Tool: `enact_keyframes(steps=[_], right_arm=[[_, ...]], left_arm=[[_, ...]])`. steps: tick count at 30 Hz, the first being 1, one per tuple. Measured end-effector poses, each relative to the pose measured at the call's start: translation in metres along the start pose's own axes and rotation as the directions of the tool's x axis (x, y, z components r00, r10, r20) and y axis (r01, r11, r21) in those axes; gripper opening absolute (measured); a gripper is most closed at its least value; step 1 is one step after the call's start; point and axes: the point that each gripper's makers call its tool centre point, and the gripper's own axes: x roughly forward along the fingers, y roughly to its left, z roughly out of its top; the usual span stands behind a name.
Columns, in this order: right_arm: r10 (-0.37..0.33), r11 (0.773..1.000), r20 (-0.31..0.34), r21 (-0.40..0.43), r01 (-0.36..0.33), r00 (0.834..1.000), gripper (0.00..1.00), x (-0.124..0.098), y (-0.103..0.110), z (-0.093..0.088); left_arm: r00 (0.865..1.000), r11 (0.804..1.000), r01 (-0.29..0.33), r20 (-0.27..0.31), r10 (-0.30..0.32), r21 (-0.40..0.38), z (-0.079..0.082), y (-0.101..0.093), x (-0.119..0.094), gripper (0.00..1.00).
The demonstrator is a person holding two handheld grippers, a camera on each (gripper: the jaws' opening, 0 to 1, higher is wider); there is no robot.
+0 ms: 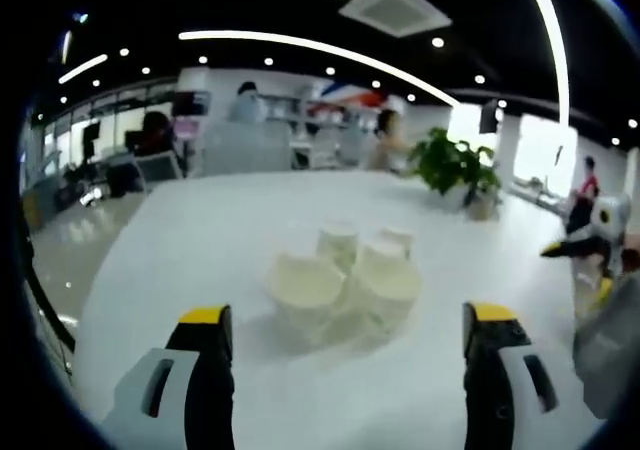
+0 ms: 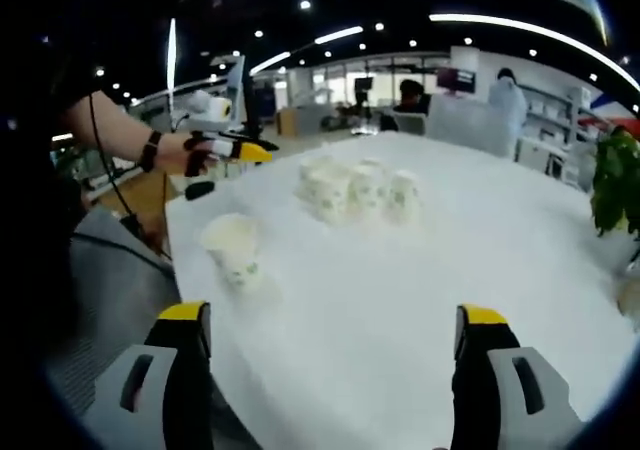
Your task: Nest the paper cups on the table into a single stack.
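Observation:
Several white paper cups (image 1: pixel 345 280) stand bunched together mid-table, straight ahead of my left gripper (image 1: pixel 348 315), whose yellow-tipped jaws are wide open with nothing between them and stop short of the bunch. In the right gripper view the same cluster (image 2: pixel 358 188) sits farther back. A lone cup with a green print (image 2: pixel 235 250) stands upright near the table's left edge. My right gripper (image 2: pixel 333 315) is open and empty, low over the near part of the table. A hand holds the left gripper (image 2: pixel 225 150) beyond the lone cup. The right gripper (image 1: pixel 578 245) shows at the right.
The white table (image 1: pixel 200 240) is long, and its left edge (image 2: pixel 185 260) drops off beside the lone cup. A potted plant (image 1: pixel 455 165) stands at the far right (image 2: pixel 615 185). People and desks are in the background.

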Motion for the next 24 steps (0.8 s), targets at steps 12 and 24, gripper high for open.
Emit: enact_keyframes(steps=[12,24], right_arm=[[-0.028,0.999,0.006,0.045,0.028,1.000,0.99,-0.005,-0.004,-0.001],[-0.026,0.998,-0.029,0.059,0.027,0.999,0.98,-0.013,-0.002,-0.011]], left_arm=[[0.999,0.998,-0.028,-0.032,0.030,0.064,-0.012,0.018,0.027,0.93],[0.999,0.997,-0.034,-0.013,0.035,0.065,-0.008,0.036,0.051,0.82]])
